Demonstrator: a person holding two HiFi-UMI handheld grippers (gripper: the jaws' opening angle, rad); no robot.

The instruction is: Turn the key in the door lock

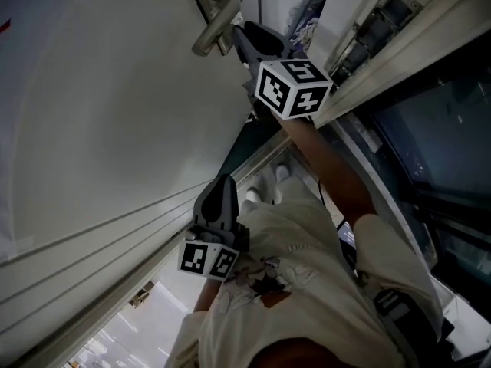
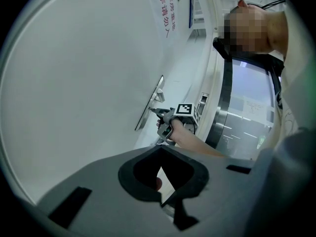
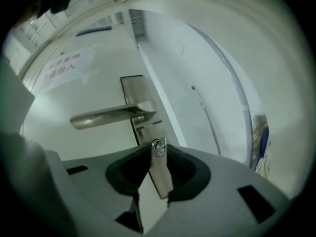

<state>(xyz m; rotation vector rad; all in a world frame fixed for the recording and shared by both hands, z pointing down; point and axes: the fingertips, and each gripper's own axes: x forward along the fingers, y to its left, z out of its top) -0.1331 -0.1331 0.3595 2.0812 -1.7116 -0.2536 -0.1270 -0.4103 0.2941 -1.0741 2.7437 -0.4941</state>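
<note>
A silver key [image 3: 158, 147] sticks out of the lock in the steel lock plate [image 3: 139, 107], just under the lever handle [image 3: 111, 116] of the white door [image 1: 107, 113]. My right gripper [image 3: 157, 156] is held level at the lock, with the key's head between its fingertips. Its jaws stand a little apart and a thin gap shows beside the key. In the head view that gripper [image 1: 247, 41] reaches up to the handle [image 1: 217, 23]. My left gripper [image 1: 221, 188] hangs lower beside the door, jaws slightly apart with nothing between them [image 2: 160, 177].
A paper notice with red lettering [image 2: 167, 11] is stuck on the door above the handle. The door frame [image 1: 383, 67] and a dark glass panel [image 1: 437, 152] run along the right. The person's shoes [image 1: 265, 186] stand on the floor below.
</note>
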